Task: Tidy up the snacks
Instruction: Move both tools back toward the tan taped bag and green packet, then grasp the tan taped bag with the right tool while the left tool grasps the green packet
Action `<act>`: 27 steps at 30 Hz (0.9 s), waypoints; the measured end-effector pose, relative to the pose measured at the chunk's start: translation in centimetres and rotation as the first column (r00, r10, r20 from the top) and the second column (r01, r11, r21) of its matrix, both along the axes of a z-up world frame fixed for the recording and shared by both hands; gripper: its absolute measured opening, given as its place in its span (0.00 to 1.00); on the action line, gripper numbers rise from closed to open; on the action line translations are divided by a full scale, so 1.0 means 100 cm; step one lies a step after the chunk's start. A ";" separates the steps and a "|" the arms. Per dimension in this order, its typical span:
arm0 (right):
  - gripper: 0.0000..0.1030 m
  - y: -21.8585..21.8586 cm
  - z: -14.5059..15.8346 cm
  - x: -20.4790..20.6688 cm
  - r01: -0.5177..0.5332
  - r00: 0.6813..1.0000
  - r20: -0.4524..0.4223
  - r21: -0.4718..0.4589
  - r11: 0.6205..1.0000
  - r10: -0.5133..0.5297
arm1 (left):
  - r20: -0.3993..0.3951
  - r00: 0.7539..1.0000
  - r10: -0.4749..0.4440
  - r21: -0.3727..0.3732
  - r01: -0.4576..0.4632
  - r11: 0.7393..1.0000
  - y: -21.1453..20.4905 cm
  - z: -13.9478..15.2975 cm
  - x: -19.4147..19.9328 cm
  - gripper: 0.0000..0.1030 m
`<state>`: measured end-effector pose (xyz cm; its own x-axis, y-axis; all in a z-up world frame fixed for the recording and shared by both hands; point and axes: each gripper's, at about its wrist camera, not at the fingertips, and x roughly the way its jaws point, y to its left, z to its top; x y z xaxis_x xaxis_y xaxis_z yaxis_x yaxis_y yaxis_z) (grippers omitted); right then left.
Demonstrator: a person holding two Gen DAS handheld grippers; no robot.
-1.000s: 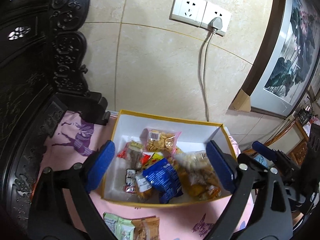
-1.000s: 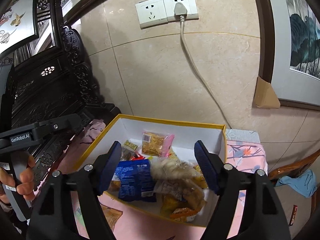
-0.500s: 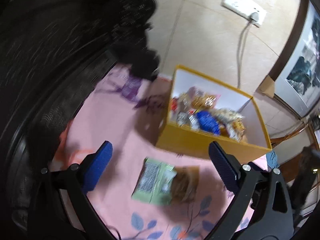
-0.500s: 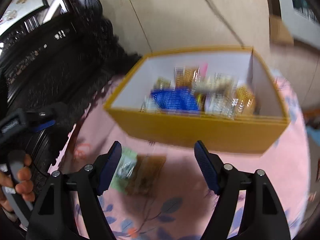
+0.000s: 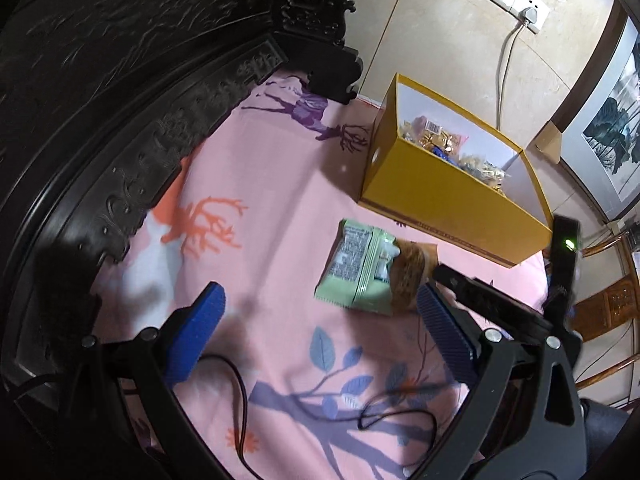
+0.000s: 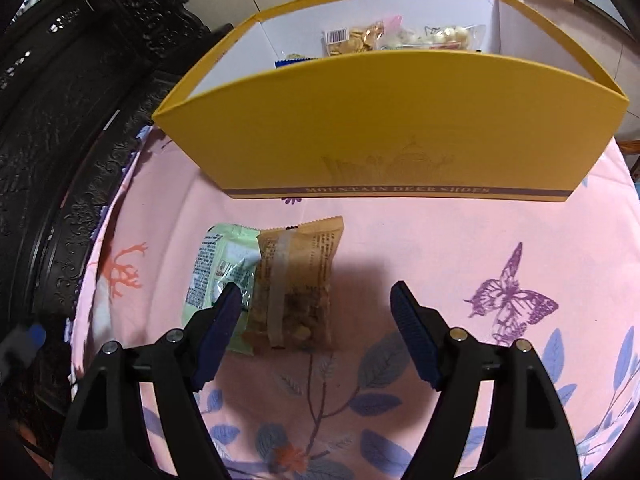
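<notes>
The right gripper (image 6: 316, 304) is gaping wide, holding nothing, the brown snack packet (image 6: 298, 284) lying between its fingers. The left gripper (image 5: 320, 316) is hanging equally wide, empty.

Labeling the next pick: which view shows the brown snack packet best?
Right wrist. The brown snack packet lies flat and near, sharp between the open fingers of the right hand-held gripper, overlapping the green packet. Left wrist shows it smaller, blurred, partly behind a fingertip.
</notes>
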<state>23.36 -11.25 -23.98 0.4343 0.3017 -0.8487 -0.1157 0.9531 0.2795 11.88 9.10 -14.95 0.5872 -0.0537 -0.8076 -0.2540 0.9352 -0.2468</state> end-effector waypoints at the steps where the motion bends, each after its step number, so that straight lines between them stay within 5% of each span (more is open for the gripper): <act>1: 0.84 0.005 -0.002 0.003 0.004 1.000 -0.003 -0.009 1.000 -0.004 | 0.002 1.000 0.001 -0.004 -0.001 1.000 0.001 0.001 -0.003 0.95; 8: 0.88 0.024 -0.019 0.023 0.032 0.999 -0.010 -0.100 0.994 -0.033 | 0.014 1.000 0.020 -0.014 -0.020 1.000 0.009 0.005 -0.019 0.95; 13: 0.89 0.016 -0.032 0.026 0.067 0.995 -0.065 -0.066 0.996 -0.072 | 0.015 0.999 0.036 -0.022 -0.035 0.999 0.013 0.006 -0.024 0.95; 18: 0.88 0.020 -0.034 0.022 -0.002 0.999 -0.048 -0.119 0.993 -0.004 | 0.011 0.999 0.042 -0.021 -0.042 0.999 0.012 0.005 -0.025 0.95; 23: 0.67 0.019 -0.031 0.019 -0.065 0.998 -0.021 -0.199 0.978 0.062 | 0.004 0.999 0.044 -0.017 -0.044 0.999 0.010 0.004 -0.023 0.95; 25: 0.48 0.018 -0.030 0.016 -0.084 0.996 -0.015 -0.228 0.970 0.082 | 0.002 0.999 0.039 -0.014 -0.039 0.999 0.007 0.004 -0.021 0.95; 27: 0.47 0.014 -0.029 0.016 -0.102 0.995 -0.019 -0.220 0.970 0.101 | 0.001 1.000 0.029 -0.010 -0.029 1.000 0.002 0.004 -0.020 0.95</act>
